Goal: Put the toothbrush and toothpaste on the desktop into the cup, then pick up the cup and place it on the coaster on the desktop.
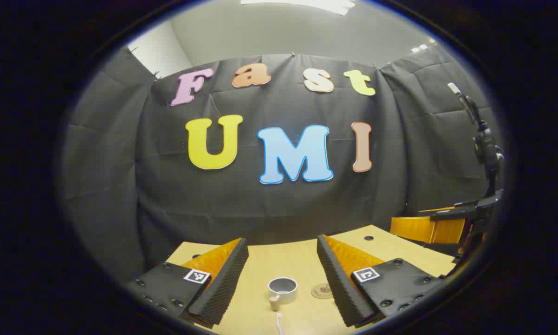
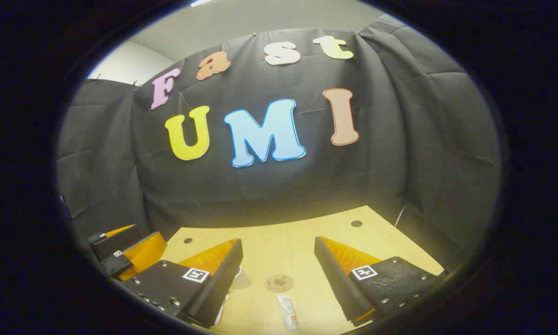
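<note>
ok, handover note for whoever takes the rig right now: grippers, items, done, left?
Left gripper: open, holding nothing, above the near edge of the desk.
Right gripper: open, holding nothing.
Cup: upright on the desk, looks empty, coaster just beside it.
Toothbrush: lying on the desk in front of the cup.
Toothpaste: lying on the desk, nearer than the coaster.
Done: nothing yet.
Left: toothbrush and toothpaste into the cup, then the cup onto the coaster.
</note>
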The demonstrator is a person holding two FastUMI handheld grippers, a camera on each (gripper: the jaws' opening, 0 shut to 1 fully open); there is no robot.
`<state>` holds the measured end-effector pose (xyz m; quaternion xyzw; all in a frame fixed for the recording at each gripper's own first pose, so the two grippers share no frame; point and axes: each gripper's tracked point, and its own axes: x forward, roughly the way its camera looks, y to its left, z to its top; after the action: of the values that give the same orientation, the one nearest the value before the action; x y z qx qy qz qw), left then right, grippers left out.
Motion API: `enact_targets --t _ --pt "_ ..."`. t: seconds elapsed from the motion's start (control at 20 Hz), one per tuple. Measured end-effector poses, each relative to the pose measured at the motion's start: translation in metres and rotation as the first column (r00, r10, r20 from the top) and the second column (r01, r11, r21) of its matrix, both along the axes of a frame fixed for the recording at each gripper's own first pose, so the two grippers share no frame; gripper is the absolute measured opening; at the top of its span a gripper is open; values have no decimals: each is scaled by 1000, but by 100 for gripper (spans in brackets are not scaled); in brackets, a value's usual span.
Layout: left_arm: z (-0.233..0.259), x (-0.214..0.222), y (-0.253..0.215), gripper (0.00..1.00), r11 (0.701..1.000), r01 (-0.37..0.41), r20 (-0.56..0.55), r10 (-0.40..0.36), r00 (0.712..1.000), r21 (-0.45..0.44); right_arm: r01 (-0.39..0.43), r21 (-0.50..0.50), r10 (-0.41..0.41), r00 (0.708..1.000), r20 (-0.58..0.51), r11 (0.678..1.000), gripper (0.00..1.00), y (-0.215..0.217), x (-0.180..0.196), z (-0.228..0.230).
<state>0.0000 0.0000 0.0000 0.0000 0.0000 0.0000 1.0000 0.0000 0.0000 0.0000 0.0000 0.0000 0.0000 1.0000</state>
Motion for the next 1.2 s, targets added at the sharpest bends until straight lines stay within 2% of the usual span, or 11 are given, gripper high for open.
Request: enact_targets --t 0.1,0.15,0.25,0.35,0.4,0.75,1.1,1.2 --pt "-1 6 -1 95 1000 -8 -15 8 1000 -22 -14 -20 14 1000 -26 1000 93 1 5 -8" --pt "0 10 -3 99 999 -8 -17 8 1000 -31 -18 -29 17 999 -36 999 97 1 6 -11" --pt "0 15 -2 99 999 -18 -25 17 1000 -33 -25 -46 23 999 -50 999 97 0 9 -16" --pt "-8 24 -4 99 999 -14 -67 11 998 -45 -35 -63 30 996 -78 997 93 2 16 -24" --pt "-15 27 -3 99 998 -13 -89 7 996 -61 -47 -65 41 995 -93 997 97 4 18 -27" --pt "-37 34 5 99 997 -24 -162 11 987 -75 -90 -61 75 976 -204 994 97 15 34 -55" --pt "-91 38 9 100 995 -42 -297 14 955 -88 -105 -49 82 935 -344 993 98 14 45 -94" --pt "-111 37 10 96 995 -42 -340 7 940 -94 -110 -40 87 920 -382 993 98 13 46 -107"
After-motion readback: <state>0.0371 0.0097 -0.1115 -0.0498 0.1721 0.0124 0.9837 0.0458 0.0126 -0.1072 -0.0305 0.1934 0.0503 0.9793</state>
